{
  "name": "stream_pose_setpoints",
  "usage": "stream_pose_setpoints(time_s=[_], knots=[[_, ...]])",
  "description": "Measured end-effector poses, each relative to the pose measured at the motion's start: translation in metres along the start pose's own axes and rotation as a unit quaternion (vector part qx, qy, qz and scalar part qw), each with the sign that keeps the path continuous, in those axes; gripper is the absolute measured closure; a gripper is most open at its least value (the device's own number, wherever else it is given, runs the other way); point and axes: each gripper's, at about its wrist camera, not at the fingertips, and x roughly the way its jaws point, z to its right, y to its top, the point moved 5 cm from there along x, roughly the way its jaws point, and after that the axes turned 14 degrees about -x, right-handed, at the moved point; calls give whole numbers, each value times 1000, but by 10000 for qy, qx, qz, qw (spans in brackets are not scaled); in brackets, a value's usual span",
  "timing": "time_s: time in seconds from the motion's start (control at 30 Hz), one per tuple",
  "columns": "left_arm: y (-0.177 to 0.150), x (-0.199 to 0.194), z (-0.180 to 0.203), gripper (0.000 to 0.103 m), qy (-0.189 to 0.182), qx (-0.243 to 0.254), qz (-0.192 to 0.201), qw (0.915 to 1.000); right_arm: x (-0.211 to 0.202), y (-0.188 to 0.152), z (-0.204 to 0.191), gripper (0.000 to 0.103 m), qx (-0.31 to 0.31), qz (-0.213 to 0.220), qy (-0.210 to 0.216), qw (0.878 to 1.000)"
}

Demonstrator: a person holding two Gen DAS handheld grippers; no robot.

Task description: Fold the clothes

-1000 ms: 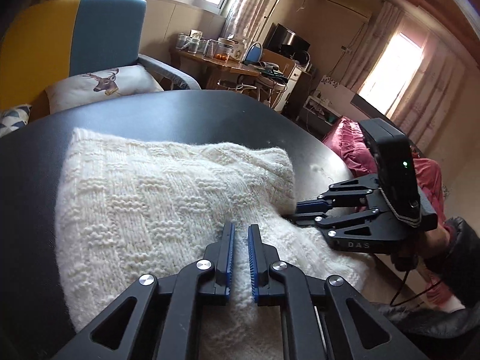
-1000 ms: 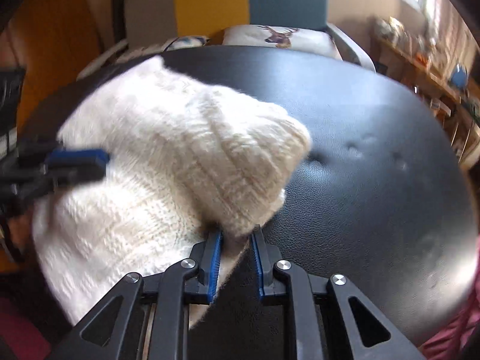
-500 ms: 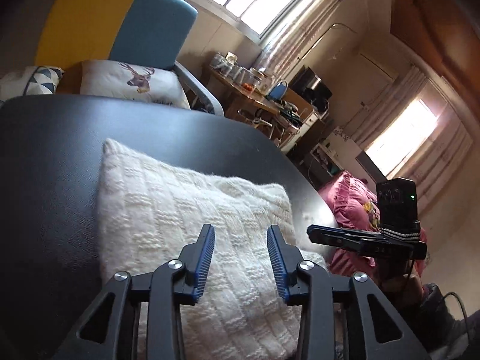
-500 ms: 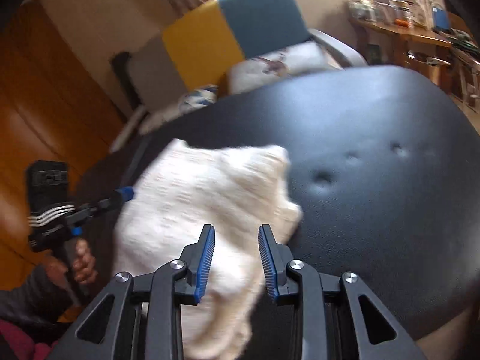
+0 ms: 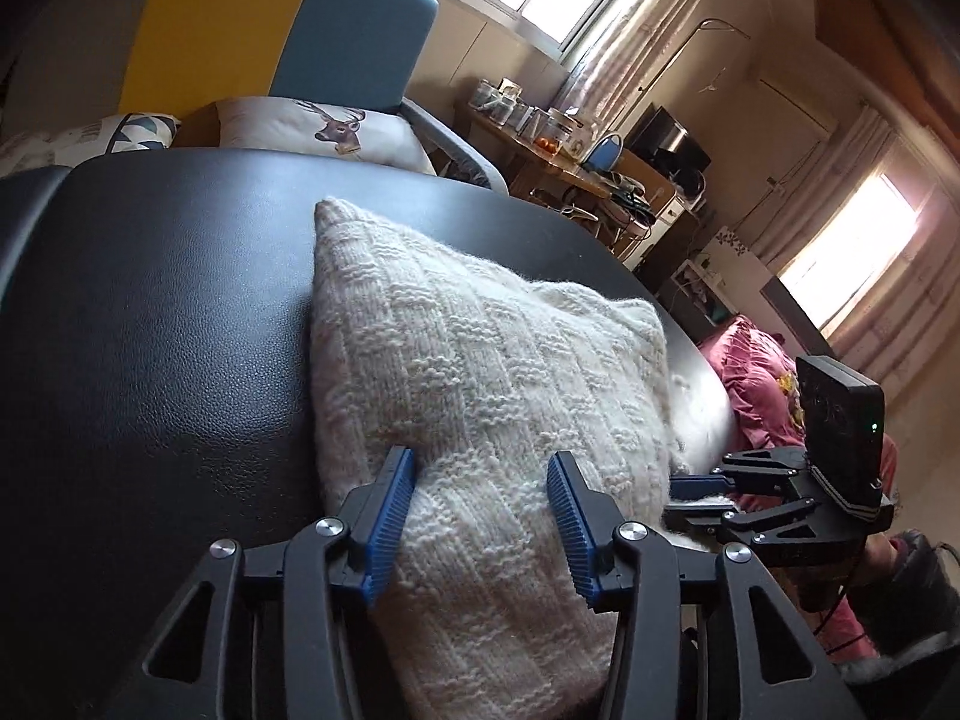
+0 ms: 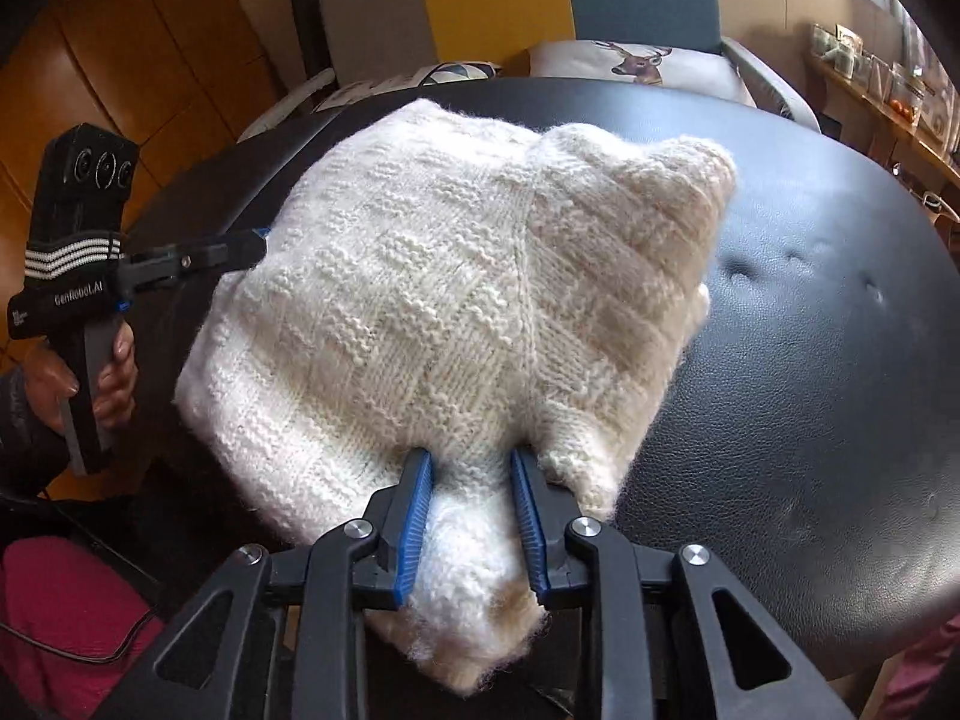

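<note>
My left claw [image 5: 480, 516] stands spread over the near edge of the cream knitted sweater [image 5: 480, 396], both blue ribbed pads resting against the wool with nothing pinched; I judge it is there to steady or tidy that edge.

The sweater lies as a compact, roughly square bundle on the black leatherette bench [image 5: 156, 324], thick and springy, basket-weave blocks in the knit, fuzzy at the borders. A seam runs down its top face, and one rounded corner humps up at the far right.

My right claw [image 6: 471, 516] straddles a plump tongue of wool at the near corner, pads part-open to either side of it; whether they bite or only flank it, I cannot tell.

The bench is smooth, slightly dimpled, so the knit should slide rather than snag.
</note>
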Motion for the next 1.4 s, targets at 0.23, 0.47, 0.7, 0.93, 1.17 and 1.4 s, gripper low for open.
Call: stream_pose_setpoints(time_s=[0.23, 0.47, 0.7, 0.93, 1.17, 1.4], knots=[[41, -18, -48, 29, -318, -1164, 103, 9926, -16, -3, 30, 74, 1297, 553, 1007, 9849], [58, 23, -55, 16, -1182, -1857, -800, 9722, -47, -20, 94, 14, 3198, 1391, 2137, 9125], [46, 59, -37, 13, -850, -1474, -1338, 9763, 1, -20, 110, 10, 3379, 610, 2485, 9057], [42, 62, -27, 13, -595, -1208, -1554, 9786, 24, -4, 101, 7, 3160, 415, 2769, 9065], [33, 59, -10, 45, -281, -858, -1536, 9840, 28, -1, 93, 52, 2662, 174, 2151, 9394], [19, 34, 12, 57, -743, -684, -973, 9901, 5, -13, 96, 62, 2746, 907, 2075, 9345]])
